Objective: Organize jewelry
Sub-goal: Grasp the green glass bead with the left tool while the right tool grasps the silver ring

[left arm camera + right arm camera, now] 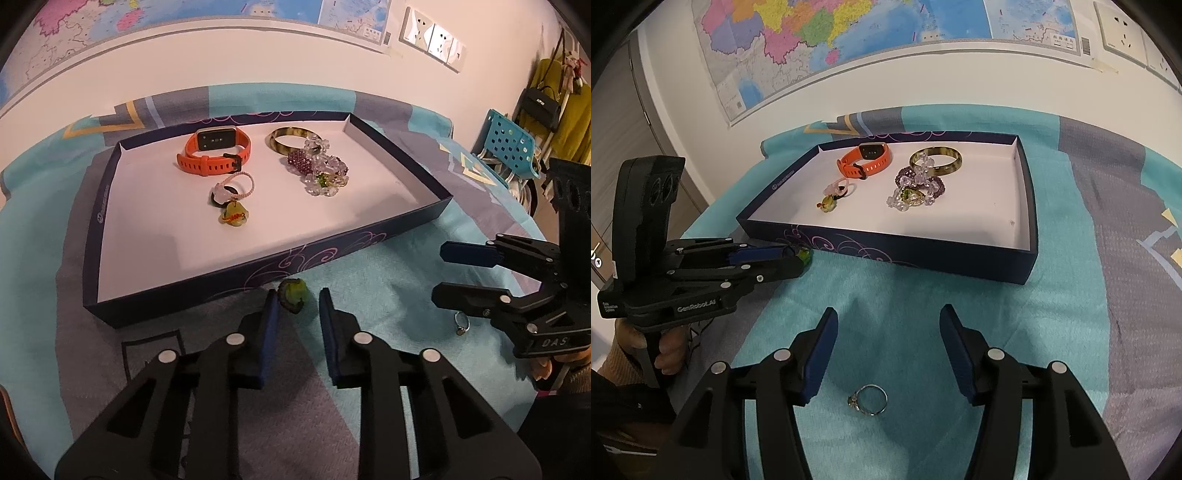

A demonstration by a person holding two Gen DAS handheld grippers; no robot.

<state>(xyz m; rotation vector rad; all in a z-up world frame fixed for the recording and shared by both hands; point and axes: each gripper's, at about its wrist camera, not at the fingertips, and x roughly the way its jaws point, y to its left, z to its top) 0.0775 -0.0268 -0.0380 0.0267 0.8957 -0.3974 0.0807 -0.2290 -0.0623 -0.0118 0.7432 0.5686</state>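
A dark blue tray (295,263) (886,251) with a white floor holds an orange watch (214,155) (866,158), a bangle (290,133) (945,162), bead bracelets (321,171) (916,190) and a pendant (232,216) (829,203). A green bead piece (293,291) (804,254) lies on the cloth just outside the tray's front wall. My left gripper (297,299) (798,256) is open around it, fingertips on either side. A silver ring (870,399) (461,325) lies on the cloth. My right gripper (888,325) (441,271) is open above it.
A teal and grey patterned cloth (960,332) covers the table. A wall with a map (812,44) and sockets (432,38) stands behind. A blue perforated chair (511,142) and hanging bags stand at the far right.
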